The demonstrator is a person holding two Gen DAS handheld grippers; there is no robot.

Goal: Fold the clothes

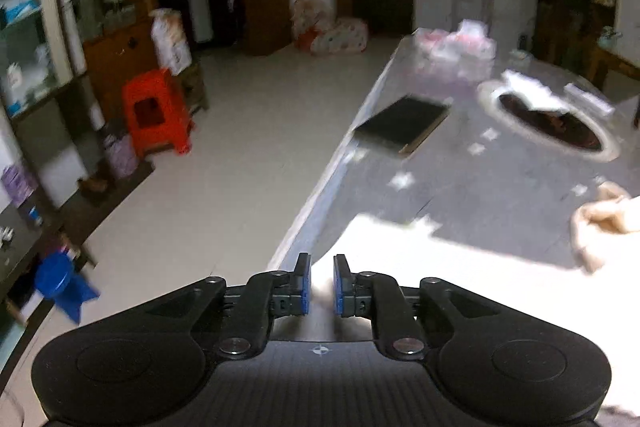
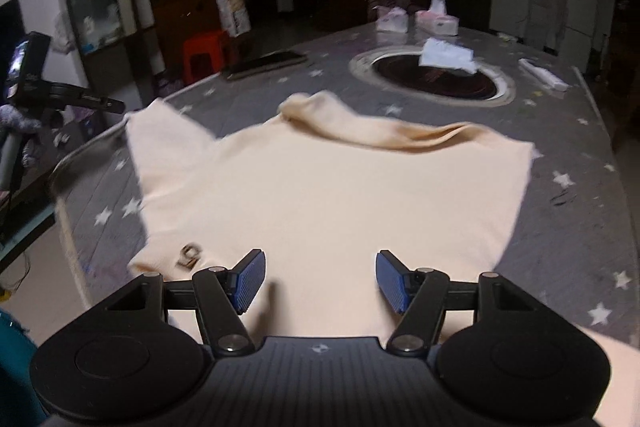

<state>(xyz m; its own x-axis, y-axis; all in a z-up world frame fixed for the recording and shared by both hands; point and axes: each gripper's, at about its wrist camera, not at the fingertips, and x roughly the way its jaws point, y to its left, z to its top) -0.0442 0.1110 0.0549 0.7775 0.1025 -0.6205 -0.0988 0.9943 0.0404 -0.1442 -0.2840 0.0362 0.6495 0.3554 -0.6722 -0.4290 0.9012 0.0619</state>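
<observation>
We find the cream shirt [image 2: 320, 187] spread on the tabletop [image 2: 560, 187], one sleeve folded across; body folds remain. Left tool [image 1: 322, 285] barely parted, nothing clearly pinched; right tool [image 2: 320, 281] spread, empty.

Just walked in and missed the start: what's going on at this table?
A person with a gripper in each hand is folding a cream shirt spread on the grey star-print table. The right gripper hangs open over the shirt's near edge, holding nothing. The left gripper is at the table's left edge, its jaws only slightly apart with pale cloth showing between them; whether it grips is unclear.
</observation>
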